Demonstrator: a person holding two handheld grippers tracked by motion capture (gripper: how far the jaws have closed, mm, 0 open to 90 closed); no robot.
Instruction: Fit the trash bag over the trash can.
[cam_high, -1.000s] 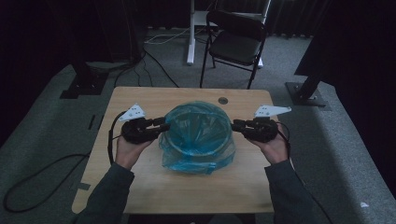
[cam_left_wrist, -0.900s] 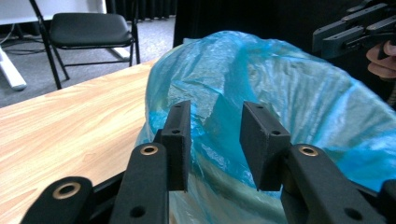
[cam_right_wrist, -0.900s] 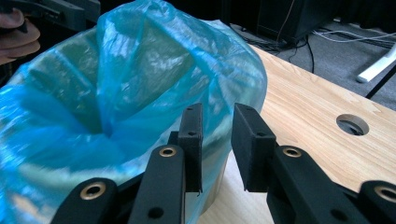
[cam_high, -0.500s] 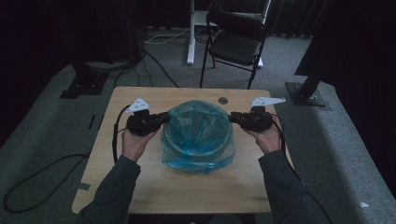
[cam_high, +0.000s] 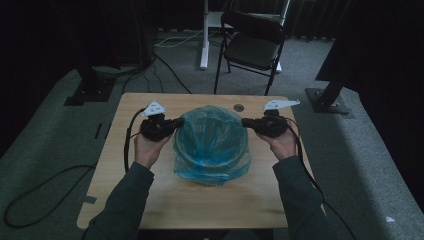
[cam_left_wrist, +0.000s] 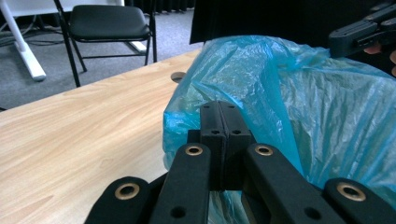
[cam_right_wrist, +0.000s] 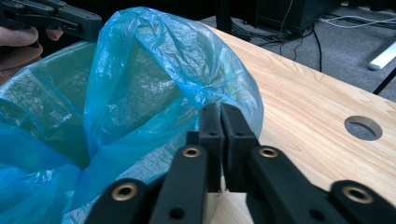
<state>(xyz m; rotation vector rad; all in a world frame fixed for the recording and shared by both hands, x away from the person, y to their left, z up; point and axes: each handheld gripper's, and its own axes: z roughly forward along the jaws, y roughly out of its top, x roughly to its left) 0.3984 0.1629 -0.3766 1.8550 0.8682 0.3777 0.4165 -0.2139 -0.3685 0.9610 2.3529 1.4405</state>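
A translucent blue plastic bag (cam_high: 212, 142) (cam_left_wrist: 303, 93) (cam_right_wrist: 140, 70) stands puffed up over a round bin in the middle of the wooden table (cam_high: 150, 200). My left gripper (cam_high: 176, 122) (cam_left_wrist: 226, 112) is at the bag's left rim. Its jaws have just been closing and are now shut with the blue film pinched between them. My right gripper (cam_high: 245, 121) (cam_right_wrist: 220, 114) is at the right rim; its jaws have also just closed on the film. Each gripper view shows the other gripper across the bag's mouth.
A round cable hole (cam_high: 239, 107) (cam_right_wrist: 363, 127) lies in the tabletop just behind the bag. A black folding chair (cam_high: 252, 45) and a white desk leg (cam_high: 204, 35) stand beyond the table. Cables run over the grey carpet at the left.
Both hands have moved a little toward the table's far side along the bag's rim. Both pairs of jaws have closed onto the blue film.
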